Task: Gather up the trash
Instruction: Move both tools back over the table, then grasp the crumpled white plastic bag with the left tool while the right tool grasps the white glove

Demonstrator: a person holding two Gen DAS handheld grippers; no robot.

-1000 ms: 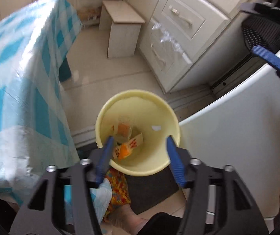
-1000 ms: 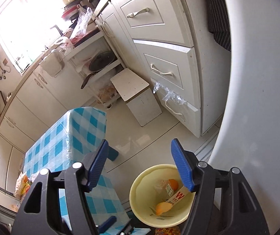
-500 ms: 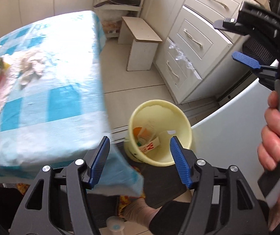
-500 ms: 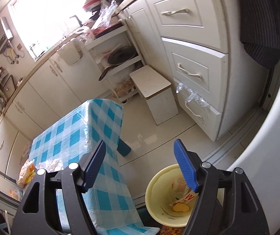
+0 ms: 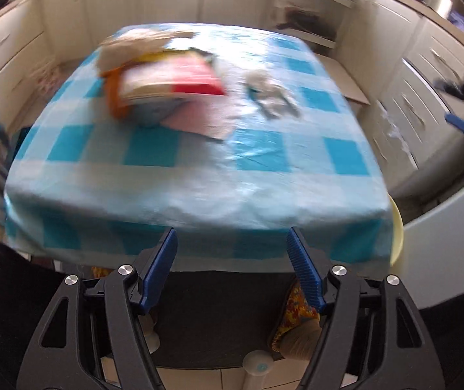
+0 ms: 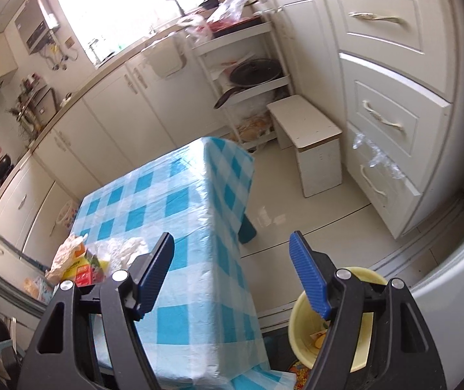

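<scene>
A table with a blue checked cloth [image 5: 199, 175] fills the left wrist view. On its far left lies a blurred pile of wrappers and packets [image 5: 167, 87], red, white and orange. A crumpled white tissue [image 5: 270, 94] lies to the right of the pile. My left gripper [image 5: 232, 260] hangs before the table's near edge; its jaws are opening with nothing between them. The yellow bin [image 6: 303, 325] stands on the floor beside the table, with packaging scraps [image 6: 318, 338] inside. My right gripper [image 6: 232, 260] is open and empty above the table corner and bin. The pile [image 6: 79, 266] also shows there.
A white stool [image 6: 306, 143] stands by the cream drawers [image 6: 381, 120]. Past the table's far end is a shelf rack with pans [image 6: 251, 71]. A white appliance [image 6: 459, 292] curves close on the right. A dark mat [image 5: 225, 308] and a person's foot [image 5: 296, 338] lie below.
The left view has swung from the yellow bin to the table top, and the bin has slid to the right edge. The right view has shifted toward the table. Both jaws stand wider.
</scene>
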